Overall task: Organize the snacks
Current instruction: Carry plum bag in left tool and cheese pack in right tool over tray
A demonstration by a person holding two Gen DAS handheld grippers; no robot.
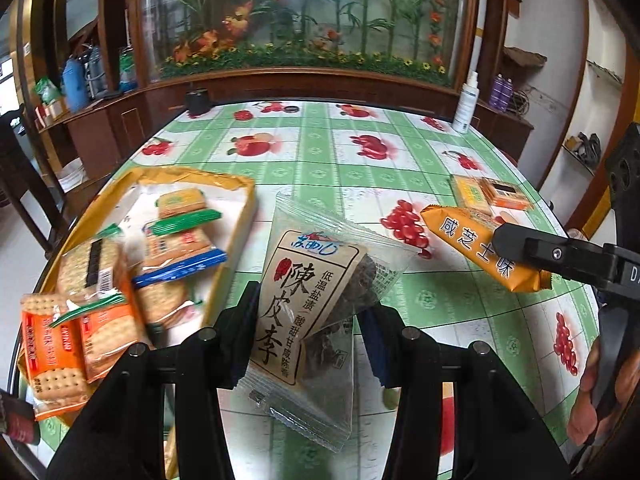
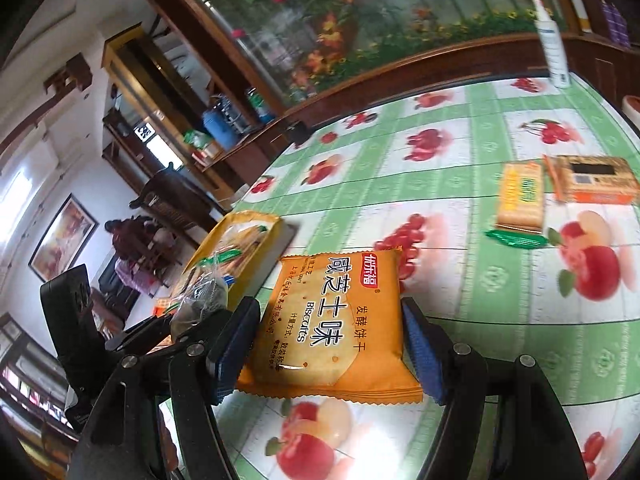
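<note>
In the left wrist view, my left gripper (image 1: 308,332) is closed on a clear plum packet (image 1: 316,304) with a brown label; the blue pads press it from both sides and it stands tilted above the table (image 1: 320,160). To the left lies a yellow tray (image 1: 244,208) with many cracker packets (image 1: 176,236) in it, some with green, blue or orange edges. The orange biscuit packet (image 1: 476,248) is at the right, held up over the table by my right gripper, of which I see one black finger (image 1: 528,248). Behind it two more cracker packs (image 1: 492,194) lie on the green tablecloth with fruit pictures. A white spray bottle (image 1: 466,104) stands at the far edge.

In the right wrist view, my right gripper (image 2: 330,344) grips the orange biscuit packet (image 2: 332,320) by its two side edges, and the packet is lifted off the table (image 2: 480,304). My left gripper with the plum packet (image 2: 202,300) is just beside it, on the left. The yellow tray (image 2: 248,240) is behind them. The two cracker packs (image 2: 520,196) lie further away on the right, one with a green end, the other (image 2: 592,182) an orange one. The spray bottle (image 2: 554,44) stands near the far edge.
</note>
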